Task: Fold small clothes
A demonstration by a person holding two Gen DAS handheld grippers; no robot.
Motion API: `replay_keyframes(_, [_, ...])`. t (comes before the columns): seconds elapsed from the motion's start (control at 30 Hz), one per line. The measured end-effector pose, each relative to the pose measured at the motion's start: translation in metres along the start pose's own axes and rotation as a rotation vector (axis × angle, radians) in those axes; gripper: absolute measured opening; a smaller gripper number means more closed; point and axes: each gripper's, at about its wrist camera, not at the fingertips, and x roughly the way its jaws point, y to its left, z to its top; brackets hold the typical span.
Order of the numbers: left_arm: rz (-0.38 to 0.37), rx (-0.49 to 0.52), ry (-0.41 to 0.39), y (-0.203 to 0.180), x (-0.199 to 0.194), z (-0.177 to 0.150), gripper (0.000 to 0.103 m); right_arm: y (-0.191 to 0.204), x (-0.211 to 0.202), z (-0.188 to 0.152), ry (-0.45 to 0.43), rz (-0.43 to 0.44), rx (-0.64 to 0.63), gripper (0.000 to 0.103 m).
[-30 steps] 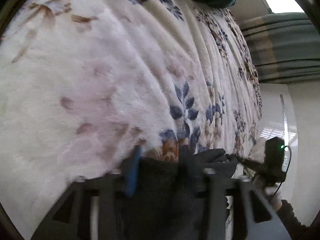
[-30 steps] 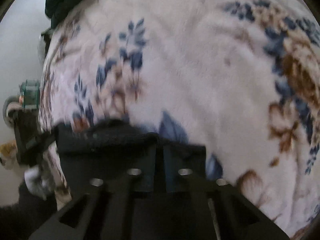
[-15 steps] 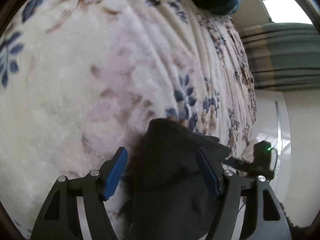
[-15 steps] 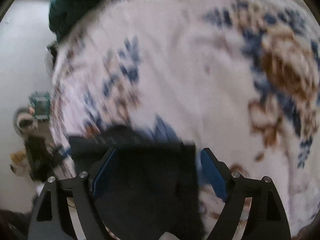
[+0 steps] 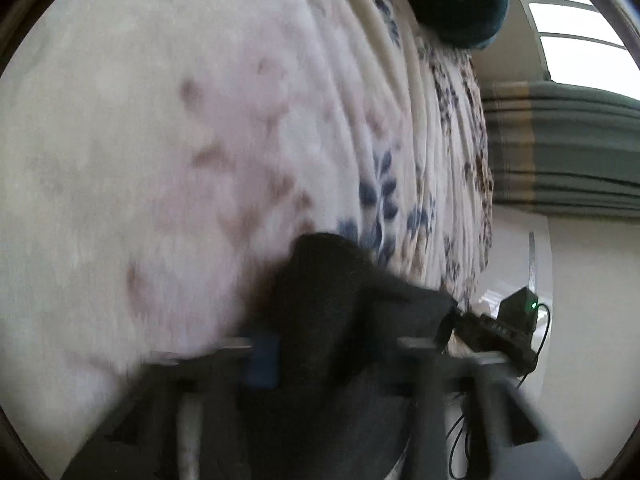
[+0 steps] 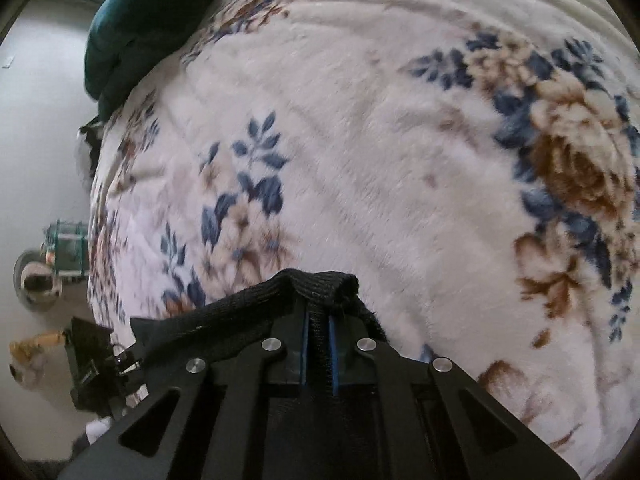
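A dark, small garment [image 5: 320, 280] lies on the bed and runs between both grippers. In the left wrist view my left gripper [image 5: 340, 344] is blurred and its jaws are closing, with a raised bunch of the dark cloth between the blue pads [image 5: 262, 354], which touch it. The right wrist view shows my right gripper [image 6: 318, 320] shut on the garment's black ribbed band [image 6: 320, 284], a fold of it pinched between the two blue pads. The band stretches left toward the left gripper's body [image 6: 88, 360]. The right gripper's body with a green light [image 5: 516, 316] shows past the cloth's far corner.
A white fleece blanket with blue and brown flowers [image 6: 360, 160] covers the bed. A dark teal cushion [image 6: 140, 20] lies at its far end. Striped green curtains [image 5: 560, 152] hang beyond the bed's edge, over a pale floor [image 5: 580, 280]. Small items [image 6: 52, 256] stand on the floor.
The right gripper, open half a second ago, has shut on the ribbed band. The left gripper's jaws have narrowed around the bunched cloth and it has sunk a little.
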Motion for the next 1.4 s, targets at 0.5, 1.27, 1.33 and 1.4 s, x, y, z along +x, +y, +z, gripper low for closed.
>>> replay_keyframes(0.5, [0.133,0.218,0.034,-0.038,-0.049,-0.037,0.07,-0.042,-0.05,-0.027,0.095,-0.026,0.174,0.052])
replay_keyframes(1.27, [0.264,-0.018,0.124,0.059,-0.038,-0.11,0.103,-0.061,-0.037,-0.194,0.094,-0.158,0.449,0.043])
replay_keyframes(1.33, [0.271,-0.028,0.123,0.059,-0.038,-0.108,0.103,-0.063,-0.055,-0.202,0.038,-0.148,0.504,0.053])
replay_keyframes(1.4, [0.27,-0.029,0.12,0.056,-0.035,-0.106,0.103,-0.069,-0.058,-0.215,0.048,-0.088,0.611,0.067])
